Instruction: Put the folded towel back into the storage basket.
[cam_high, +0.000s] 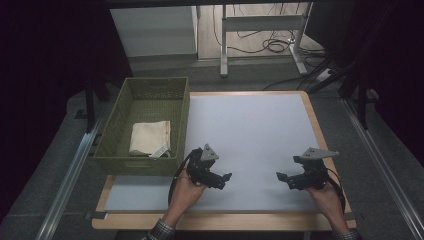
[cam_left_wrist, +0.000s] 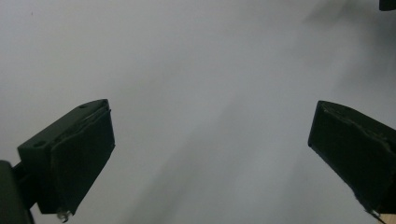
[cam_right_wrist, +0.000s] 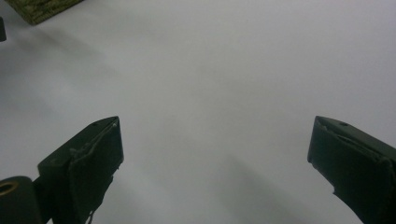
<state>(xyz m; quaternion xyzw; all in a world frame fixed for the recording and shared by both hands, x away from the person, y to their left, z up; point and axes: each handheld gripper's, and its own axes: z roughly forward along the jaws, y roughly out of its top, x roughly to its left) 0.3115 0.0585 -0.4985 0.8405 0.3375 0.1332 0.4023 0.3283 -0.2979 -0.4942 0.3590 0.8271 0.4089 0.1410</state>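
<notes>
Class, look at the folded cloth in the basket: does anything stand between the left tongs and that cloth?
Yes. The basket's near wall stands between the left tongs and the folded cloth. The tongs sit open over the white mat, so they would likely have to go up and over the rim.

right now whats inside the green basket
A folded cream cloth lies flat on the floor of the green basket, toward its near end. Anything under the cloth is covered and cannot be seen.
</notes>
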